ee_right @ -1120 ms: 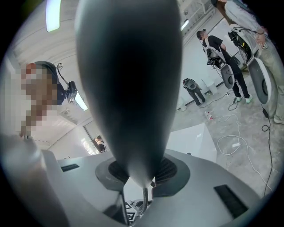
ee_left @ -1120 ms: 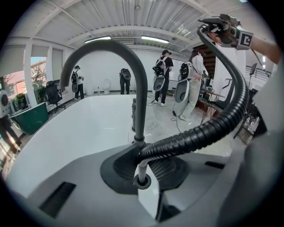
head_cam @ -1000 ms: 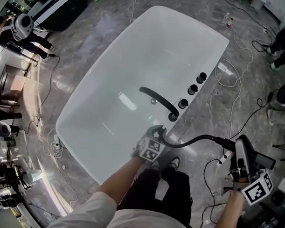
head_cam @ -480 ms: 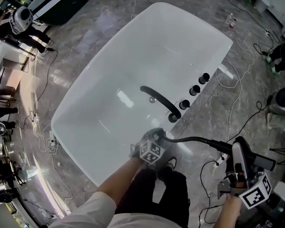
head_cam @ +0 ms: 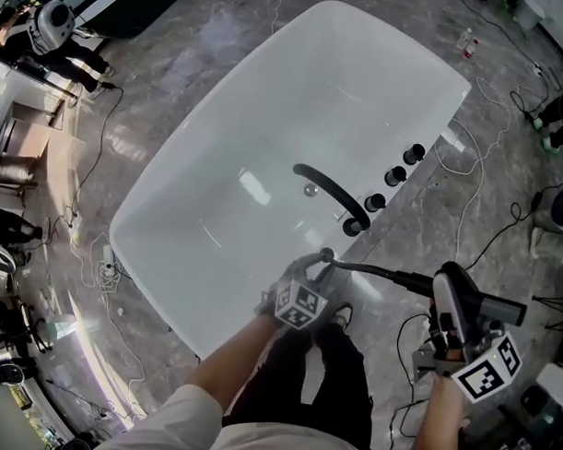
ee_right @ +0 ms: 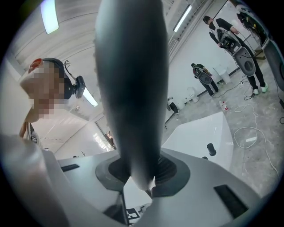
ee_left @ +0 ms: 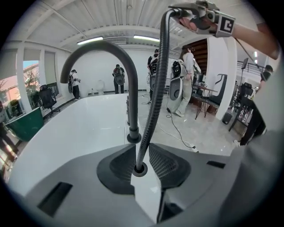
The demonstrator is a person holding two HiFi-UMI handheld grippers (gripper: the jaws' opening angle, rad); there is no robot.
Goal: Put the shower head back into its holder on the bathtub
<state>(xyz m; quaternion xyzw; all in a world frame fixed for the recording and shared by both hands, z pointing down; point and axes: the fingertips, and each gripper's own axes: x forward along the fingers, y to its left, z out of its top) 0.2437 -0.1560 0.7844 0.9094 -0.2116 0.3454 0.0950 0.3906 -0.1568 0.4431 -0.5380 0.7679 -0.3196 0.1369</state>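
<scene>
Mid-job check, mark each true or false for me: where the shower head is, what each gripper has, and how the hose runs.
1. The right gripper is shut on the shower head. True.
2. The shower head sits in its holder. False: it is beside the bathtub, over the floor.
3. The left gripper clamps the faucet spout. False: its jaws have just been opening, with the hose between them; the faucet spout stands beyond.
4. The hose runs up to the shower head. True.
</scene>
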